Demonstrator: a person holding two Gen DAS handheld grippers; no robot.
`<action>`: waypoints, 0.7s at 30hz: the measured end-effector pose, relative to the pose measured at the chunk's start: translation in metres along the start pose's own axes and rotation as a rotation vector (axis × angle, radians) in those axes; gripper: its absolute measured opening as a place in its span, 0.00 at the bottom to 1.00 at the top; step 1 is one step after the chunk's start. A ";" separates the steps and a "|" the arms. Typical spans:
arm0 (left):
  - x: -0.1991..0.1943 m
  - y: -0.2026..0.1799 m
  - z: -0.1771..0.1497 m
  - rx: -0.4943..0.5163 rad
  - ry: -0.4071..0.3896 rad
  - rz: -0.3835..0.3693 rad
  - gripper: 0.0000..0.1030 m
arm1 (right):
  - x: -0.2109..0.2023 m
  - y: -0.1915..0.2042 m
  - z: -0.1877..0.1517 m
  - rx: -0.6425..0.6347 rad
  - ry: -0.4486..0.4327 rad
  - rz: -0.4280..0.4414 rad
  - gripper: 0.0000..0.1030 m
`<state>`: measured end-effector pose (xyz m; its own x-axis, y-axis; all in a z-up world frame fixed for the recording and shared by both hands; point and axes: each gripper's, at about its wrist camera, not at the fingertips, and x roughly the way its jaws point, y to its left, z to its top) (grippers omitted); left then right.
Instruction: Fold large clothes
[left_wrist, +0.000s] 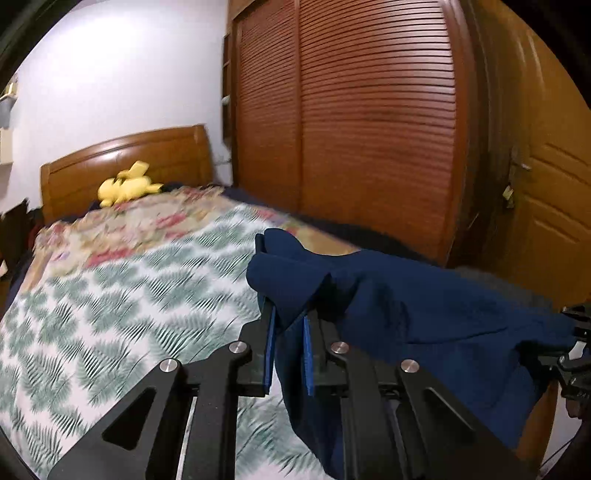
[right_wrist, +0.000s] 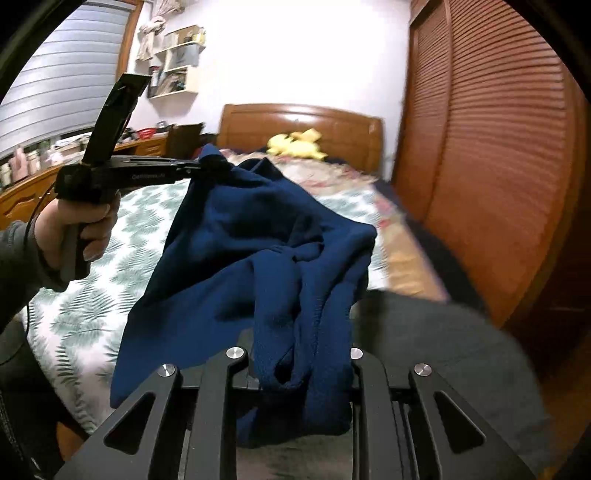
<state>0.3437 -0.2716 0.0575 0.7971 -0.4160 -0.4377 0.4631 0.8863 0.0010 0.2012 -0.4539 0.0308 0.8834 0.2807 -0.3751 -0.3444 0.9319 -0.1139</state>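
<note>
Tongs on both left (left_wrist: 289, 295) and right (right_wrist: 299, 354) pinch the navy garment (right_wrist: 258, 236), hoisting it above the bed (left_wrist: 110, 295) toward 12 o'clock to spread it.

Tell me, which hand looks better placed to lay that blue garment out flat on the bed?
Probably left: the left gripper pinches a clean edge of the blue garment over the bed; the right gripper holds a bunched wad.

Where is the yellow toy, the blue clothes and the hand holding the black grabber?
yellow toy (left_wrist: 127, 186): left wrist view, its body.
blue clothes (right_wrist: 258, 236): right wrist view, the bunched middle.
hand (right_wrist: 79, 229): right wrist view, fingers round the left gripper's handle.
</note>
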 end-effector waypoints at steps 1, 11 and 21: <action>0.005 -0.012 0.009 0.008 -0.009 -0.012 0.13 | -0.005 -0.011 0.002 0.000 -0.004 -0.024 0.19; 0.076 -0.127 0.052 0.044 -0.015 -0.215 0.13 | -0.065 -0.108 -0.014 0.047 0.057 -0.293 0.19; 0.128 -0.178 0.036 0.082 0.137 -0.237 0.18 | -0.071 -0.152 -0.066 0.275 0.099 -0.411 0.31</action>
<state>0.3775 -0.4896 0.0340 0.6057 -0.5737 -0.5514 0.6647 0.7457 -0.0458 0.1698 -0.6307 0.0137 0.8893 -0.1334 -0.4374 0.1343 0.9905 -0.0291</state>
